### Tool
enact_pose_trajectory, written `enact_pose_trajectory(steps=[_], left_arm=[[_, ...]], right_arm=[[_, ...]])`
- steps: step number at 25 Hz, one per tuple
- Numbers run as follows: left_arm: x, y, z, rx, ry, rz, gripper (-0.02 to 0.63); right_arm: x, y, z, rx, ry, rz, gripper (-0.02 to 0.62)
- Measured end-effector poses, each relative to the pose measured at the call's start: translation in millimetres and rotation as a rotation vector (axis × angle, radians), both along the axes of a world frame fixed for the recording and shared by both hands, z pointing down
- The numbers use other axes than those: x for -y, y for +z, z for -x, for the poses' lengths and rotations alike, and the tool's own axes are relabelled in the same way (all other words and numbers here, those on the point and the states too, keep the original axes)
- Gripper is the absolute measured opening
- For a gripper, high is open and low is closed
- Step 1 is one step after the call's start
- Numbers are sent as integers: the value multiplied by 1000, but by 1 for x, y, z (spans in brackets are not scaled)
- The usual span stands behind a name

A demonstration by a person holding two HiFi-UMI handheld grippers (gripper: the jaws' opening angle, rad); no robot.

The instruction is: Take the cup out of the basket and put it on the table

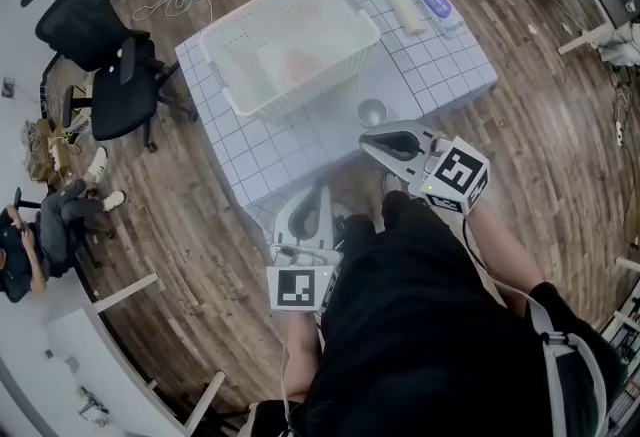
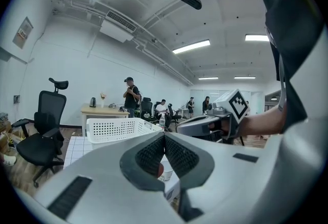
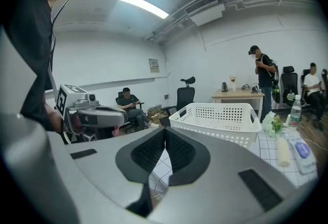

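Both left tongs (image 1: 323, 189) and right tongs (image 1: 370, 142) closed, empty; cup (image 1: 371, 112) sits beside basket (image 1: 272, 106)

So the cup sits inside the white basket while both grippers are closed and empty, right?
Not quite. The cup stands on the table, just outside the white basket, as the head view shows. The left gripper and right gripper are indeed closed and empty.

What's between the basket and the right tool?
The cup, upright on the table beside the basket, just ahead of the right tool. Head view shows it.
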State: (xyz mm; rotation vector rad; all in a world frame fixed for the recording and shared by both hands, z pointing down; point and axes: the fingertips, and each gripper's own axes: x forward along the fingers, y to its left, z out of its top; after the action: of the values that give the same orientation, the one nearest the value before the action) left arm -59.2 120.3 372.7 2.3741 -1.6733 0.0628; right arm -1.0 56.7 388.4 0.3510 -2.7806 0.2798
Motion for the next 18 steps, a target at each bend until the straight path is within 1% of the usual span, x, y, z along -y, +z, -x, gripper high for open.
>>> enact_pose_trajectory(steps=[3, 5, 8, 10, 13, 15, 18], left_arm=[[-2, 0, 4, -31, -11, 8, 9], [-1, 2, 6, -48, -16, 11, 9], [3, 14, 9, -29, -7, 32, 9], [13, 12, 9, -29, -24, 31, 9], [26, 1, 10, -49, -67, 20, 9], [33, 2, 12, -33, -81, 24, 9], [41, 10, 16, 14, -95, 44, 9]], right_arm=[[3, 1, 6, -17, 4, -4, 17], [7, 2, 11, -34, -17, -13, 17], [17, 3, 20, -53, -51, -29, 17], [28, 1, 25, -53, -73, -42, 18], [48, -1, 32, -55, -110, -53, 18], [62, -1, 37, -64, -132, -68, 18], [85, -1, 45, -77, -168, -94, 18]])
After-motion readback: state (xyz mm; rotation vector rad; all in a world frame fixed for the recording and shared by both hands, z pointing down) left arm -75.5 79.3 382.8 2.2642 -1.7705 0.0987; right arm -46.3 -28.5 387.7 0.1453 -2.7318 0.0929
